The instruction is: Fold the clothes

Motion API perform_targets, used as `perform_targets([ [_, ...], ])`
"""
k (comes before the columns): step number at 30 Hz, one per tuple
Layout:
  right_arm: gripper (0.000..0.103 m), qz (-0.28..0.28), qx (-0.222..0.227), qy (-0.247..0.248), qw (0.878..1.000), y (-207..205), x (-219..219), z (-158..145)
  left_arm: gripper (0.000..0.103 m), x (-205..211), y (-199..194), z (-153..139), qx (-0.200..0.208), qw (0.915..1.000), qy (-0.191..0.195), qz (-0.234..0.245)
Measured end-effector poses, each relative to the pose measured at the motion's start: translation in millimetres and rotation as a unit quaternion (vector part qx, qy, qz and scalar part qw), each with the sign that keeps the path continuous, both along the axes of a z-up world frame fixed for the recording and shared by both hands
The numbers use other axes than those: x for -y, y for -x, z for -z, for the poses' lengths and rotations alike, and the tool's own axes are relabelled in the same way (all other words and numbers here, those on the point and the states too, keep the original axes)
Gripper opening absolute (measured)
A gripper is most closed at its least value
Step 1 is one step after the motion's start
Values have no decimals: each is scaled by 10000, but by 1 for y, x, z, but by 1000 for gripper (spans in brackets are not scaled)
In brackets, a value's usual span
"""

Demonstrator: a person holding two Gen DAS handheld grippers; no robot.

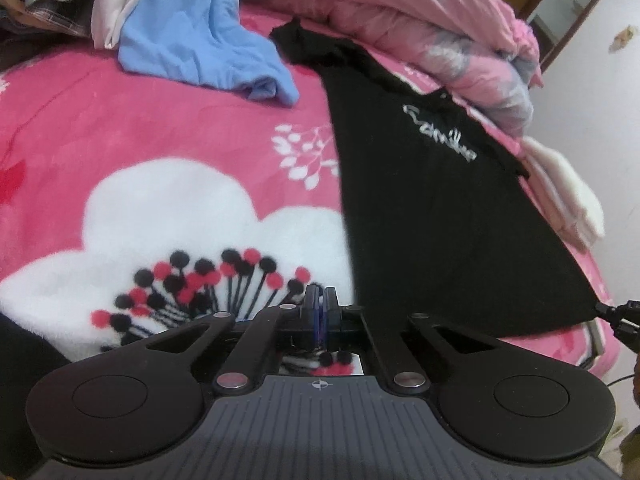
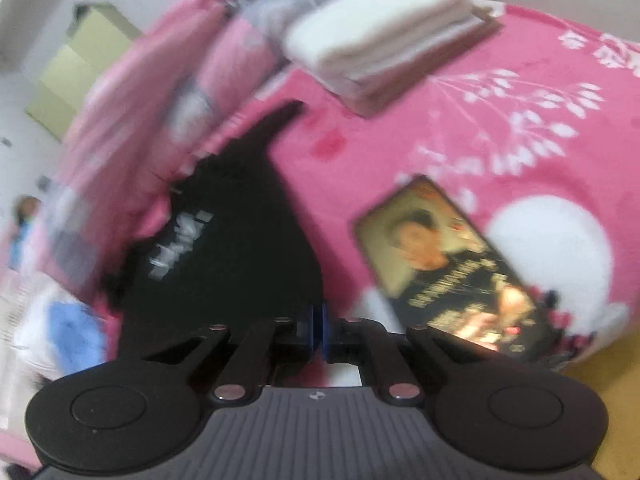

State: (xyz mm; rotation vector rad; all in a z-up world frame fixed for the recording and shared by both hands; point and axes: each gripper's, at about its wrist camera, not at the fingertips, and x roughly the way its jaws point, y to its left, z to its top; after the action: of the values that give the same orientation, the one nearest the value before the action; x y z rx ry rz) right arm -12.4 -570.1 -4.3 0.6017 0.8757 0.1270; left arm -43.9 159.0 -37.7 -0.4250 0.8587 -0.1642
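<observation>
Left gripper [image 1: 320, 300]: jaws pressed together, blue pads touching; a thin dark-blue strip sits between them, and whether that is cloth I cannot tell. It hangs over the white flower on the blanket [image 1: 160, 128], just left of the shirt's hem.
Right gripper [image 2: 319, 320]: jaws closed at the lower edge of the shirt [image 2: 224, 248]; whether cloth is pinched I cannot tell. In the left view its tip shows at the hem's right corner.
Shirt [image 1: 420, 208]: black, silver lettering, laid flat on the blanket, hem toward the grippers, collar end against the quilt.
Quilt [image 1: 400, 12]: pink, bunched along the shirt's far side.
Blue garment [image 1: 200, 40]: crumpled, left of the shirt's top.
White stack [image 2: 380, 28]: folded, beyond the shirt.
Phone [image 2: 452, 268]: screen lit, on the blanket right of the shirt.
</observation>
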Motion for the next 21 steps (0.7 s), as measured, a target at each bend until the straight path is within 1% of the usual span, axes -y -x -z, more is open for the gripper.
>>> perform_targets([
  [1,5,21,-87,209,9997,-2,-1,6,0,-1,0,1,6,10000,-4,-4],
  [3,5,19,-127,382,9992,-3,-3,12,1,-2,-1,3,17,10000,-13,-12],
  [5,10,79,-110,485,9987,-1,-5,12,2,-2,1,-1,100,9998,-181,-25],
  [6,10,126,-43,659,9977,1,-7,8,3,-2,3,-3,148,9995,-280,-32],
  [8,13,219,91,1006,9946,6,-11,1,17,-1,5,-7,244,9986,-476,-47],
  [10,13,340,299,1714,9842,14,-20,-10,20,3,9,-14,470,9961,-741,-48],
  [11,13,326,378,1801,9824,18,-23,-14,21,7,11,-18,575,9948,-846,18],
  [12,13,266,454,1697,9841,22,-25,-17,22,12,12,-20,662,9936,-906,156],
  [14,13,-3,561,1178,9915,31,-30,-20,29,24,15,-25,828,9904,-997,471],
  [16,14,-333,577,685,9954,38,-40,-19,33,38,16,-26,931,9860,-1109,824],
  [17,14,-483,572,633,9952,38,-47,-17,33,45,15,-25,960,9836,-1176,971],
  [19,14,-782,562,529,9939,39,-60,-12,33,54,10,-23,909,9818,-1261,1093],
  [21,14,-974,549,348,9931,40,-71,-5,33,56,5,-20,766,9846,-1155,1064],
])
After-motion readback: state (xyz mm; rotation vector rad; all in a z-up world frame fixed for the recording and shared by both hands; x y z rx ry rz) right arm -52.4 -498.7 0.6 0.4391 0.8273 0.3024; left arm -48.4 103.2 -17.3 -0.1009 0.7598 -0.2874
